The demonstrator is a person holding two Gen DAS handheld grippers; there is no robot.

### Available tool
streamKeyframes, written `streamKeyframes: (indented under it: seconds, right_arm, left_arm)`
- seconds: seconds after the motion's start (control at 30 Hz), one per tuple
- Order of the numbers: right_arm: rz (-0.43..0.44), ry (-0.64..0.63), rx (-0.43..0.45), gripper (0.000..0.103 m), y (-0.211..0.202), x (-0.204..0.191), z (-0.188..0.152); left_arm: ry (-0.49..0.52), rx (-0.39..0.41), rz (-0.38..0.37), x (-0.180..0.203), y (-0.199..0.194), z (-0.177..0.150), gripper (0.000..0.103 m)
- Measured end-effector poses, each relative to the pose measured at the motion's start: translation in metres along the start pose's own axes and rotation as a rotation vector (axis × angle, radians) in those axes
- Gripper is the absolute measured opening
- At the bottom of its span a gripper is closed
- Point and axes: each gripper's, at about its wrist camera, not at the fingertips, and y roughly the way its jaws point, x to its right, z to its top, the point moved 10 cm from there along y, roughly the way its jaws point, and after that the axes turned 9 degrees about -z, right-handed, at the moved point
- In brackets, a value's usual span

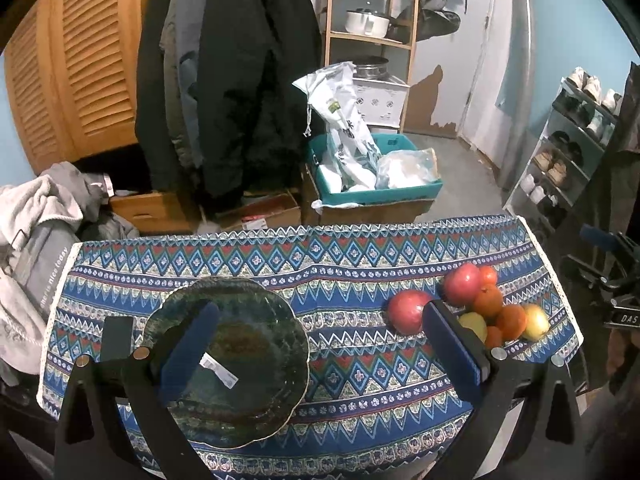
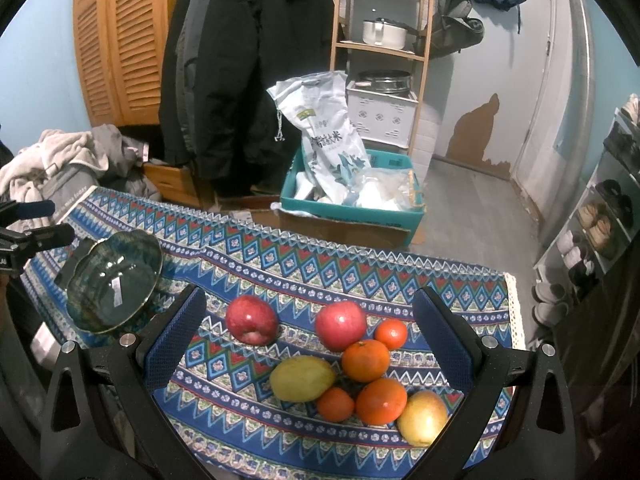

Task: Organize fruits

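A table is seen draped in a woven cloth (image 2: pixel 304 268) patterned in blue, red and white zigzag and diamond bands, edged with pale lace. On its left part a dark green glazed plate (image 1: pixel 256 344) with a scalloped, gilt-looking rim is set; a small white label is stuck to its glossy surface. The fruits are gathered on the right part of the cloth. Two smooth red apples (image 2: pixel 252 319) (image 2: pixel 341 326) are placed at the far side of the group, the left one a little apart. Four round, matte oranges (image 2: pixel 365 361) are clustered toward 3 o'clock of the apples, touching one another. An oval yellow-green mango (image 2: pixel 302 378) is laid at 9 o'clock of the cluster, and a second, yellower one (image 2: pixel 423 417) at 4 o'clock.

The left gripper (image 1: pixel 320 344) is held spread wide above the cloth, its blue textured pads clasping nothing; its left pad overlaps the plate and its right pad partly hides the nearer fruit. The right gripper (image 2: pixel 308 340) is likewise released and empty, with the fruit framed between its fingers.

Beyond the table, at 12 o'clock, dark coats (image 2: pixel 240 60) are hung beside louvred wooden doors, and a teal crate (image 2: pixel 352 212) filled with white bags is set on a cardboard box. A shoe rack is stood at 3 o'clock.
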Motion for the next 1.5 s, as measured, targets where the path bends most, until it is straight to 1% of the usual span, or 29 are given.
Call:
streamKeyframes:
  seconds: [0.53, 0.8, 1.07, 1.3, 1.43, 1.5]
  right_arm:
    - [-0.012, 0.000, -0.007, 0.102, 0.000, 0.011, -0.005]
    - [-0.016, 0.015, -0.018, 0.102, 0.000, 0.017, -0.007]
    - [-0.055, 0.022, -0.038, 0.102, 0.002, 0.036, -0.017]
    - [-0.100, 0.033, -0.080, 0.102, 0.005, 0.060, -0.031]
    - [-0.139, 0.033, -0.115, 0.102, 0.010, 0.076, -0.041]
    - [-0.162, 0.035, -0.131, 0.102, 0.012, 0.087, -0.046]
  left_arm:
    - [0.016, -0.006, -0.012, 0.004, 0.003, -0.001, 0.103]
    - [0.026, -0.007, -0.006, 0.008, 0.006, -0.003, 0.103]
    - [0.046, -0.026, -0.019, 0.019, 0.011, -0.005, 0.103]
    - [0.077, -0.041, -0.025, 0.032, 0.021, -0.009, 0.103]
    - [0.095, -0.068, -0.032, 0.040, 0.031, -0.014, 0.103]
    - [0.095, -0.096, -0.045, 0.043, 0.039, -0.017, 0.103]
